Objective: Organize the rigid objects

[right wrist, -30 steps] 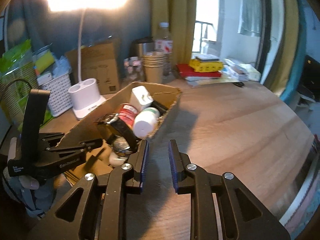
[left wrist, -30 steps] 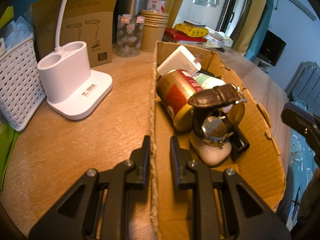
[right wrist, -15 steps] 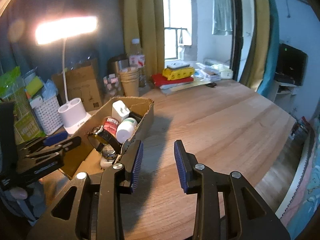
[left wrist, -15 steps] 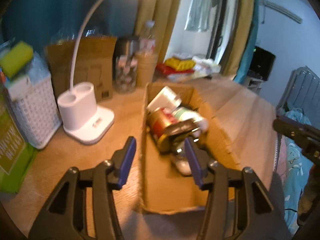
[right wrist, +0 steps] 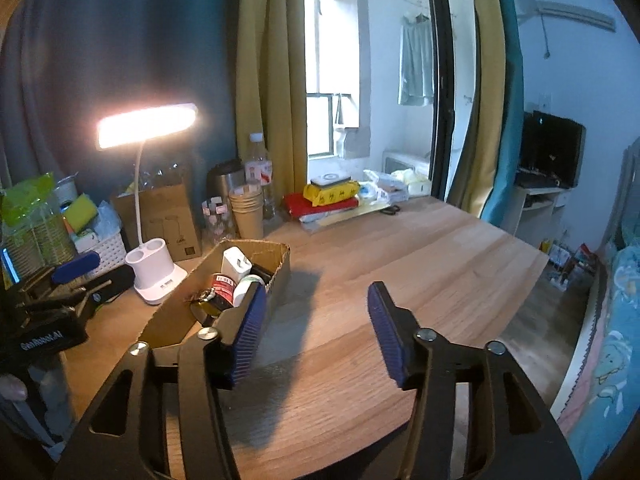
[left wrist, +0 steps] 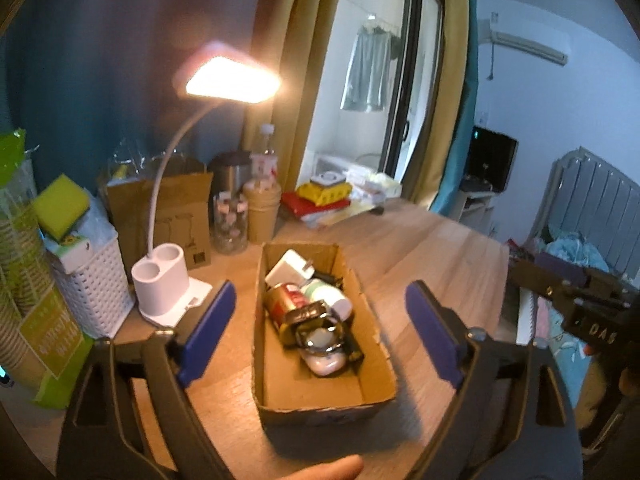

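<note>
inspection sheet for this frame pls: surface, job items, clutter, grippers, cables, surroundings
Surface: wooden table, right half bare.
Job's things: open cardboard box holding white charger, red can, white bottle, wristwatch.
Clutter: lit desk lamp, white basket, paper cups, glass jar, book stack.
Grippers: left gripper and right gripper both opening, nothing between the pads.
Cables: nothing seen.
Surroundings: yellow curtains, glass door, radiator.

Lit desk lamp btwn white basket & paper cups, w/ wooden table underneath.
</note>
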`<state>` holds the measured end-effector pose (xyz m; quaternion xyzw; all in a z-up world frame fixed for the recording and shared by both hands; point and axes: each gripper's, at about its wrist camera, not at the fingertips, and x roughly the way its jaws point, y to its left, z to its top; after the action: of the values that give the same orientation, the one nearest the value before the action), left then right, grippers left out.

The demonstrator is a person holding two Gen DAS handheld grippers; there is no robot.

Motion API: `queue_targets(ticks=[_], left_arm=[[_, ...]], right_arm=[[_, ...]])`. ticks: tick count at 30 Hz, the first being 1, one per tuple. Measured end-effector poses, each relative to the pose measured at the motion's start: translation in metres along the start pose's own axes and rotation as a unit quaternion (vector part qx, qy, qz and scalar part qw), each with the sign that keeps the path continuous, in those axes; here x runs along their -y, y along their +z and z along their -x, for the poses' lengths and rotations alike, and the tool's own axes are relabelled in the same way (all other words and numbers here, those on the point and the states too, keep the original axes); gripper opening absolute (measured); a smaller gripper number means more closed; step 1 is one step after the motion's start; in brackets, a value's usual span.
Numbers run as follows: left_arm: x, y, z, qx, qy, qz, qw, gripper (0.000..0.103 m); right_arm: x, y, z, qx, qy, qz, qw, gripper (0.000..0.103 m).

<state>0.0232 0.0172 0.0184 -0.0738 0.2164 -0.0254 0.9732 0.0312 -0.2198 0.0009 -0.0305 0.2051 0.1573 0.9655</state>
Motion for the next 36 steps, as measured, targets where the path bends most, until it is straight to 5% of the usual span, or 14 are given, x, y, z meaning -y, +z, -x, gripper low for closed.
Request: queue_targets(ticks=[10,17,36], left_arm=[[0.014,0.021,0.058,0.061,-0.024,-0.009,0.9978,0.091],[0.020,0.027,0.082,0.096,0.012,-0.022,0.9951,0.096],[0.025,0.028,0.082,0.086,-0.019,-0.043,0.9952,0.097]], right_arm=[[-0.003,0.010,0.039,0.040,-0.019,0.000,0.999,0.062],[-0.009,0.014,0.063,0.066,-0.024,0.004,0.998,0.065],[-0.008,0.015,0.061,0.064,-0.027,-0.005,0.998,0.066]])
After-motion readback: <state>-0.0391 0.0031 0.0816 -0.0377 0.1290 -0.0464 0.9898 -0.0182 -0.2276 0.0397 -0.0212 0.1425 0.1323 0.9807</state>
